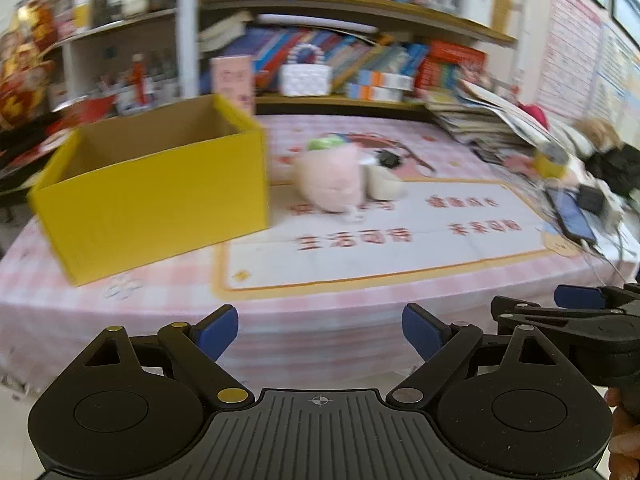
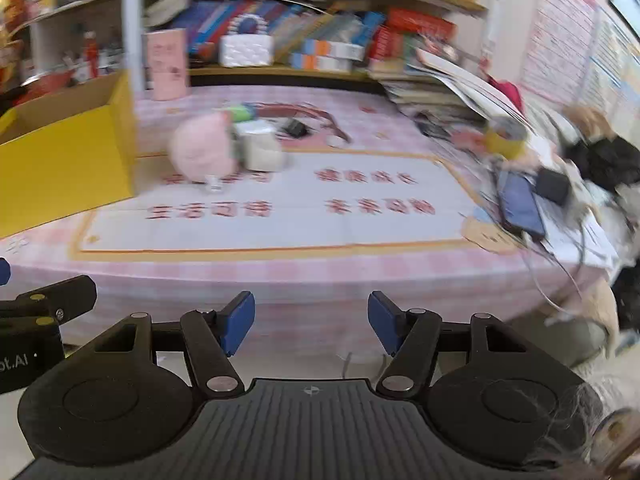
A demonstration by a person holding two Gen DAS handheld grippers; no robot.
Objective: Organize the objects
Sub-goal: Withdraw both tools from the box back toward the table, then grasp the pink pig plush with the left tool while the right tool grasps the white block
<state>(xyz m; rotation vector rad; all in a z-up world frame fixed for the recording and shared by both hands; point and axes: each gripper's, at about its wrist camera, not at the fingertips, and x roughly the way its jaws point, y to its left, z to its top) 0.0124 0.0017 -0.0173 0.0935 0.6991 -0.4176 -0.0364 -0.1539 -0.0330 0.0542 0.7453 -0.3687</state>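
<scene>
An open, empty-looking yellow cardboard box (image 1: 156, 196) stands on the left of the table; it also shows in the right wrist view (image 2: 64, 164). A pink plush toy (image 1: 330, 178) (image 2: 202, 152) lies right of the box, with a white soft object (image 1: 384, 184) (image 2: 262, 150), a green item (image 1: 324, 143) (image 2: 238, 113) and a small black object (image 1: 388, 158) (image 2: 295, 128) beside it. My left gripper (image 1: 320, 334) is open and empty, short of the table's front edge. My right gripper (image 2: 311, 322) is open and empty, also short of the edge, to the left gripper's right.
The table has a pink checked cloth (image 1: 120, 292) and a white mat with red characters (image 1: 380, 240). Stacked books and papers (image 1: 480, 116), a yellow cup (image 1: 550, 160), a phone (image 1: 572, 216) and cables crowd the right side. Bookshelves (image 1: 340, 60) stand behind.
</scene>
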